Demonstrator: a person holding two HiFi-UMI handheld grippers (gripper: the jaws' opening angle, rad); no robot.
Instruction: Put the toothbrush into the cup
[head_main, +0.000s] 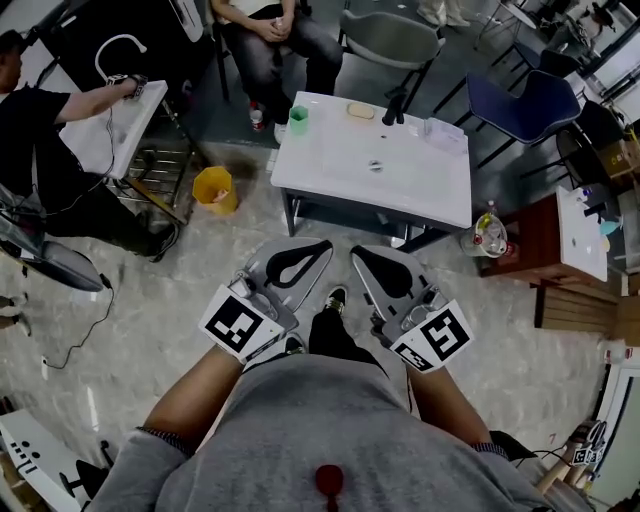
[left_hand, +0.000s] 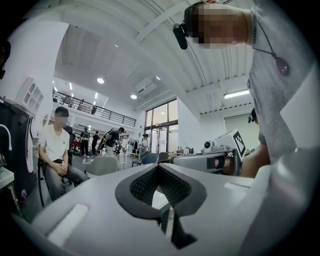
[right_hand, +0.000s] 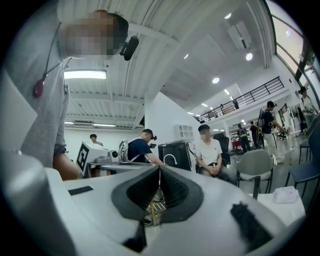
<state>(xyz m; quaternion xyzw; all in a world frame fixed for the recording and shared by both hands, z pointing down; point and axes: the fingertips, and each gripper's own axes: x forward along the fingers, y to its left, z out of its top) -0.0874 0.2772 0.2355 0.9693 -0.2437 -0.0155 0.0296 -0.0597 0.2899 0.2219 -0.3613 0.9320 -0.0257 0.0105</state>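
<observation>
Standing well back from a white rectangular table (head_main: 330, 180), which fills twelve o'clock of the head view. Holding the left gripper (head_main: 322, 247) at seven o'clock and the right gripper (head_main: 357, 253) at five, both low and close against a grey shirt (head_main: 300, 420). Tips angled toward each other but not touching.

In the left gripper view: jaws brought together at the tips, black ribbed pads (left_hand: 145, 187) bowed around an empty diamond-shaped gap, nothing gripped. Likewise in the right gripper view: jaws meeting at the tips, black pads (right_hand: 142, 192) closed on nothing.

At the table's eleven o'clock corner: a small green plastic cup (head_main: 298, 120), upright, well apart from both tools. Along the far edge toward twelve: a tan oval object (head_main: 360, 110). Just beside it, a dark upright piece (head_main: 392, 113), too small to identify. At one o'clock: a white crumpled packet (head_main: 446, 134). Toothbrush not to be picked out at this size.

On the floor at the table's eight o'clock: a yellow plastic bucket (head_main: 214, 189). At its two o'clock: a dark blue chair (head_main: 525, 105). Beyond the far edge: a seated person in dark trousers (head_main: 272, 35).
</observation>
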